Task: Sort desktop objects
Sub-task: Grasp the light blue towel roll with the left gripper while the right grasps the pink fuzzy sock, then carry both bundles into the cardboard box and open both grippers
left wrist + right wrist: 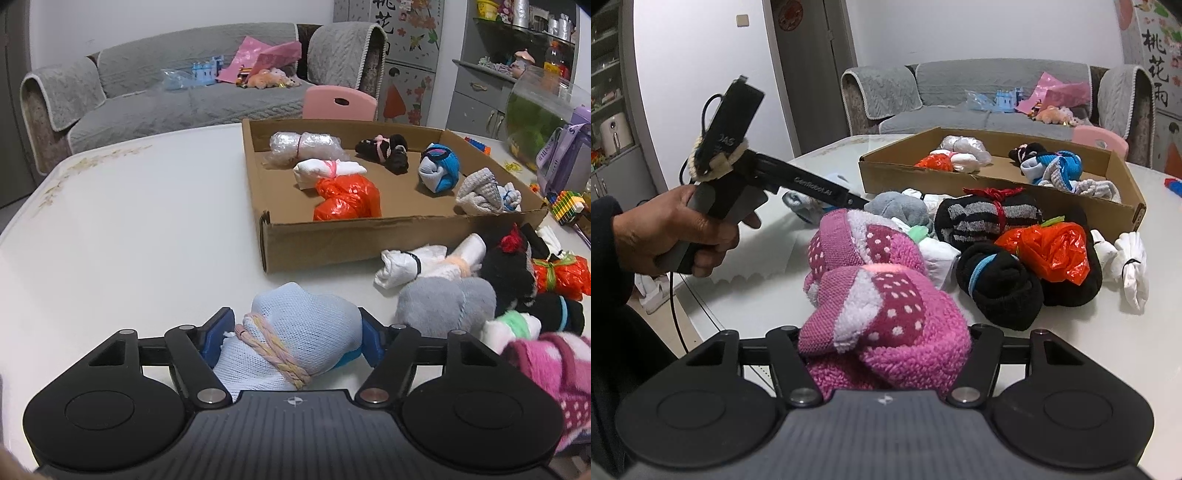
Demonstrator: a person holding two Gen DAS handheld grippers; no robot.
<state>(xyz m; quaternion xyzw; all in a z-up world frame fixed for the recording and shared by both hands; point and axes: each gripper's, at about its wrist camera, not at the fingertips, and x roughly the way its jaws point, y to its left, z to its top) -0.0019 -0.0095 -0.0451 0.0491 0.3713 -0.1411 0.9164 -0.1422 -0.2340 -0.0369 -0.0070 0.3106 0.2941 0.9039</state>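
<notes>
Beside the cardboard box (369,236), on its near side, the left gripper (299,332) pinches a pale blue sock bundle (295,332) between its blue pads (216,332). Nearer than the box in the right view, the right gripper (884,343) squeezes a pink dotted sock bundle (882,317). More bundles lie inside the box and against its front wall on the white table (129,229).

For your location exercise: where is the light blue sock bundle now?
In the left wrist view, bottom centre: the light blue sock bundle sits between the left gripper's pads, left of the grey bundle.
</notes>
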